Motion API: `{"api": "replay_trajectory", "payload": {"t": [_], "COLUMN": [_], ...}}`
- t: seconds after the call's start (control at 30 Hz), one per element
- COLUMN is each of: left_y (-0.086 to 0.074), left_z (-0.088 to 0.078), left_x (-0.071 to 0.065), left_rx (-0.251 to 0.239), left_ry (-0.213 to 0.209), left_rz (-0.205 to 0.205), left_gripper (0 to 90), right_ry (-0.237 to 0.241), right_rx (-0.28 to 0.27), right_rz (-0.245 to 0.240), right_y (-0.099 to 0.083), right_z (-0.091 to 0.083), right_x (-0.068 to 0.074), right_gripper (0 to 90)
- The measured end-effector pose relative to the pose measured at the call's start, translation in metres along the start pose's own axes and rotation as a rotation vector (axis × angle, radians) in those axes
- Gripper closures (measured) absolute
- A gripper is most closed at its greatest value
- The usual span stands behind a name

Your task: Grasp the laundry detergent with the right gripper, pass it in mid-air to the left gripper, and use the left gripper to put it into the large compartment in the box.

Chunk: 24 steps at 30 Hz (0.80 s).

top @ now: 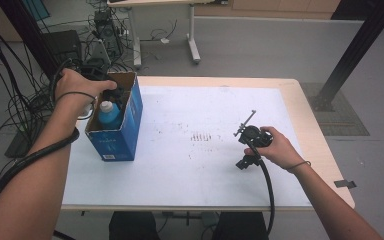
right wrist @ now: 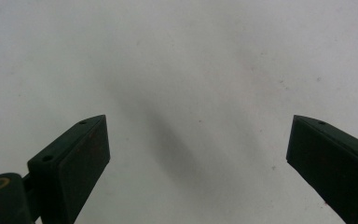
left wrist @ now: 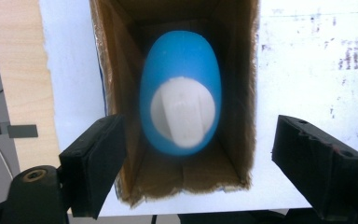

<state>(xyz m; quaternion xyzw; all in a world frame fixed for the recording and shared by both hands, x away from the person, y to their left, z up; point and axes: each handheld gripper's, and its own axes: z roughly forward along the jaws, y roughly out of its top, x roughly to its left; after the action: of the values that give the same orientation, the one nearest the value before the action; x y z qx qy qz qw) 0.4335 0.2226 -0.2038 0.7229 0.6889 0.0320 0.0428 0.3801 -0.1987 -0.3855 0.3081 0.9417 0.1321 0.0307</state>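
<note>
Both grippers gape empty: left gripper [left wrist: 193,172] above blue bottle [left wrist: 181,91] walled by cardboard box [left wrist: 235,70], right gripper [right wrist: 198,163] over white table [top: 205,165].

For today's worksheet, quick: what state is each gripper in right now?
Left gripper: open, above the blue bottle in the cardboard box.
Right gripper: open, holding nothing.

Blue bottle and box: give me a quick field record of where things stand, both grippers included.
bottle: blue bottle with white cap, upright inside the box
box: open-topped cardboard box, blue outside, at the table's left edge
left gripper: left gripper above the box opening, jaws apart, either side of the bottle, not touching it
right gripper: right gripper open over the white table cover, nothing between its jaws
table: pale wood table
</note>
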Motion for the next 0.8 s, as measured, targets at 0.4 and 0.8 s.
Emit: {"api": "replay_trajectory", "payload": {"t": [0.4, 0.8], "left_y": [-0.006, -0.017], "left_z": [-0.036, -0.052], "left_x": [-0.018, -0.043], "left_rx": [-0.051, -0.042], "left_ry": [0.024, 0.035], "left_rz": [0.037, 0.108], "left_gripper": [6.7, 5.5], "right_ry": [-0.013, -0.019], "right_rx": [0.004, 0.01], "right_rz": [-0.001, 0.0], "right_y": [0.001, 0.004], "right_z": [-0.005, -0.011], "right_x": [0.0, 0.001], "right_gripper": [6.0, 6.0]}}
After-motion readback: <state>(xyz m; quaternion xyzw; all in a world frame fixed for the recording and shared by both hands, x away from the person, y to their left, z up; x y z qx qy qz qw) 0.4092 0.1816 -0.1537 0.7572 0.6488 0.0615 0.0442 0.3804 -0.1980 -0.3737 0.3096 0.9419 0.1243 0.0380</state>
